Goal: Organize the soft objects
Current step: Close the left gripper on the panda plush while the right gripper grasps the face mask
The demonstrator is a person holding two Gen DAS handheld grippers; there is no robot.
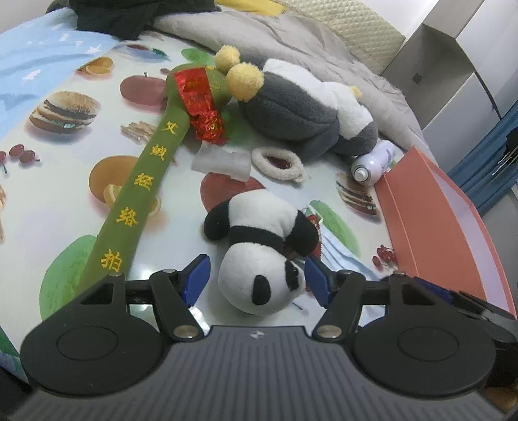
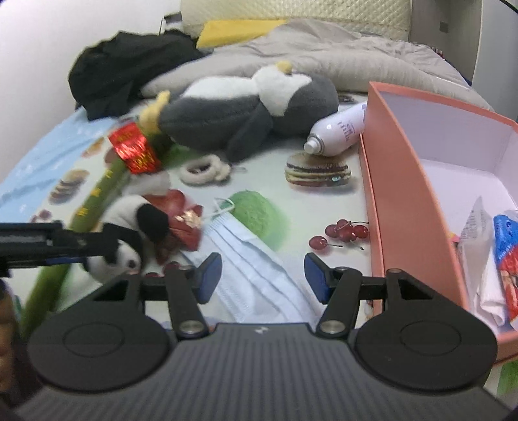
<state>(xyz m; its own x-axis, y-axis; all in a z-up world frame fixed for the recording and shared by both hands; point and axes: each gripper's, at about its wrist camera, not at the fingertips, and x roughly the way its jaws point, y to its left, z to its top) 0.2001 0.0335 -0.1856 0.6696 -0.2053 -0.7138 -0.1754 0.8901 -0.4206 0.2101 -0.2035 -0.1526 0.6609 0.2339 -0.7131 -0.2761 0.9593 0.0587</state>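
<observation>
Left gripper (image 1: 255, 280) fingers spread wide, flanking panda plush (image 1: 259, 252) head, not gripping. Right gripper (image 2: 263, 277) fingers wide apart, empty, above face mask (image 2: 255, 259) beside panda.

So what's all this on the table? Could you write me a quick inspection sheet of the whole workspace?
Surface: tablecloth printed with food pictures.
Job's things: panda plush lying between the left gripper's open fingers; penguin plush on its side; green plush stick with a red foil wrap; fluffy ring.
Clutter: face mask, spray can, orange box holding packets.
Grippers: left gripper open around the panda; right gripper open above the mask.
Cables: nothing seen.
Surroundings: grey blanket, black clothing, yellow pillow.
</observation>
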